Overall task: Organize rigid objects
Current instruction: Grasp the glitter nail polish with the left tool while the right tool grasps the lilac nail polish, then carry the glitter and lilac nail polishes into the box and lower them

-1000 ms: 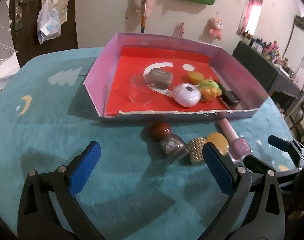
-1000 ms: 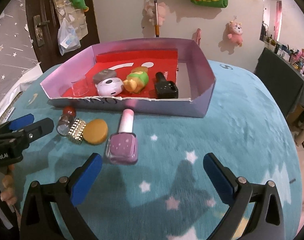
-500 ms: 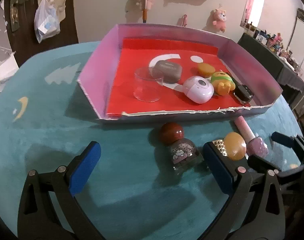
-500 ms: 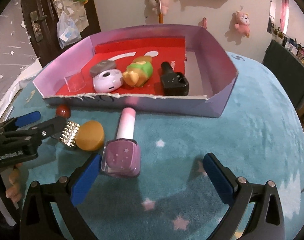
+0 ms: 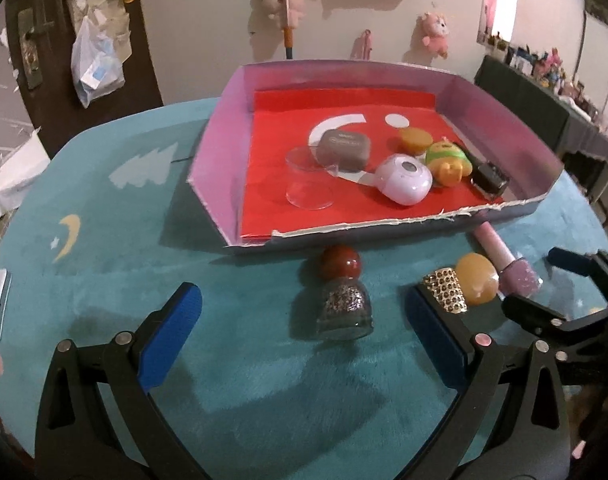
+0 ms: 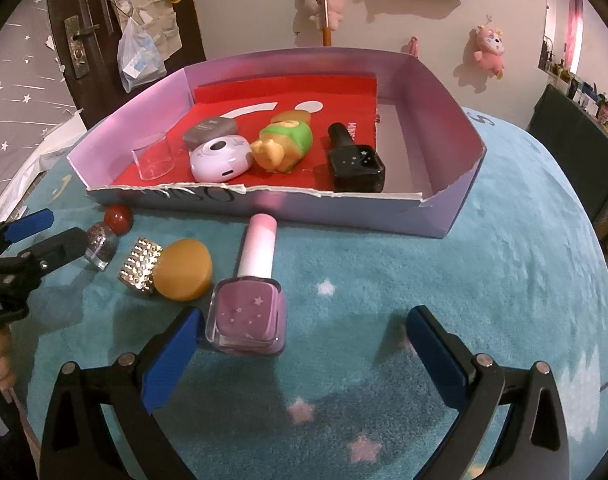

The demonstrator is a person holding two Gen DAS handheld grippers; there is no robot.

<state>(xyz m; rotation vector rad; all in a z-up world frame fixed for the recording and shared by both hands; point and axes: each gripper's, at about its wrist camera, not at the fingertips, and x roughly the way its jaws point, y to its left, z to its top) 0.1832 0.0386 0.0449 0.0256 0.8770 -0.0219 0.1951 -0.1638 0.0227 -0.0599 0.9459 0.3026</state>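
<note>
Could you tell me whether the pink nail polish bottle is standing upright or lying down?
Lying down: the pink square nail polish bottle rests on its side on the teal rug, cap pointing toward the cardboard tray.

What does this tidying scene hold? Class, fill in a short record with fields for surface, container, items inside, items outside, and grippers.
surface: teal rug
container: pink box, red lining
inside: clear cup, grey case, white gadget, green toy, black bottle
outside: pink bottle, orange disc, gold cap, glitter bottle
grippers: left gripper open; right gripper open

pink polish bottle (image 6: 245, 312) and glitter bottle (image 5: 345, 309) flat on carpet (image 6: 464, 280)
</note>
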